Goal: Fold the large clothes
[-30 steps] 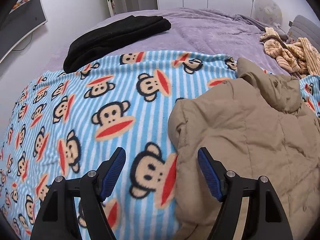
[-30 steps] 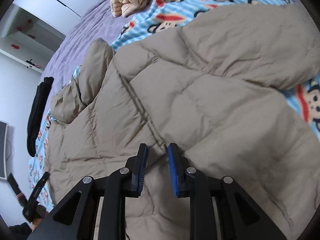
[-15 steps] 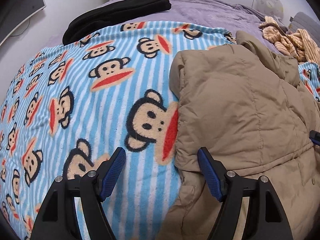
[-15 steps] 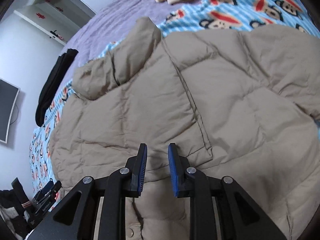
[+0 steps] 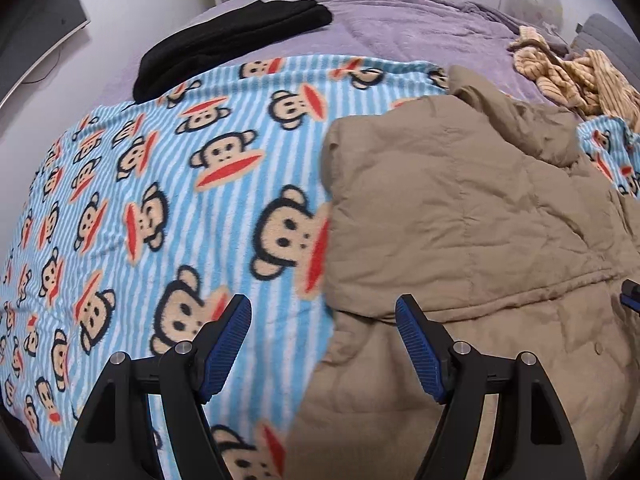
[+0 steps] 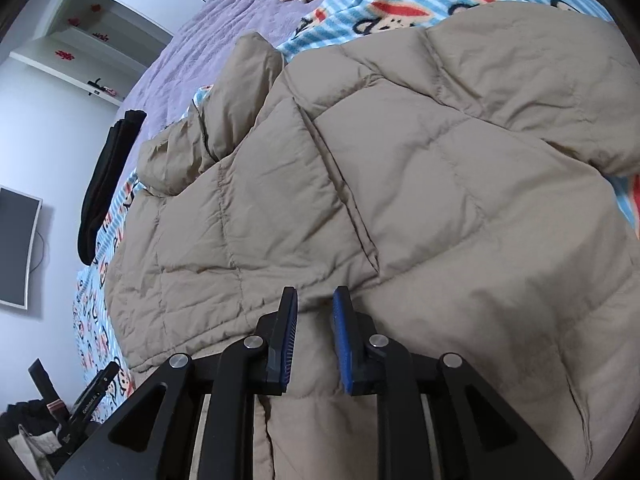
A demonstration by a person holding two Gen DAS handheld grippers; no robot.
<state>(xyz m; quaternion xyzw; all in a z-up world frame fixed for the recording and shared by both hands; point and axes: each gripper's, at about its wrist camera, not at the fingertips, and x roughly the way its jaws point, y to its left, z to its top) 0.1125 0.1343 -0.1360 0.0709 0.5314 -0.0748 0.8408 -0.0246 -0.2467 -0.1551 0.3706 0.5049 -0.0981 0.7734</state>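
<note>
Covering purple bed (image 5: 420,28), monkey blanket (image 5: 160,184); tan jacket (image 6: 420,184) atop

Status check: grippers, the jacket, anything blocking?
Left gripper open over jacket edge. Right gripper nearly closed, apparently holding nothing. Jacket partly folded on blanket. Nothing in the way.

The tan jacket (image 5: 460,208) hides part of the monkey blanket (image 5: 160,184); its hem runs off-frame.
</note>
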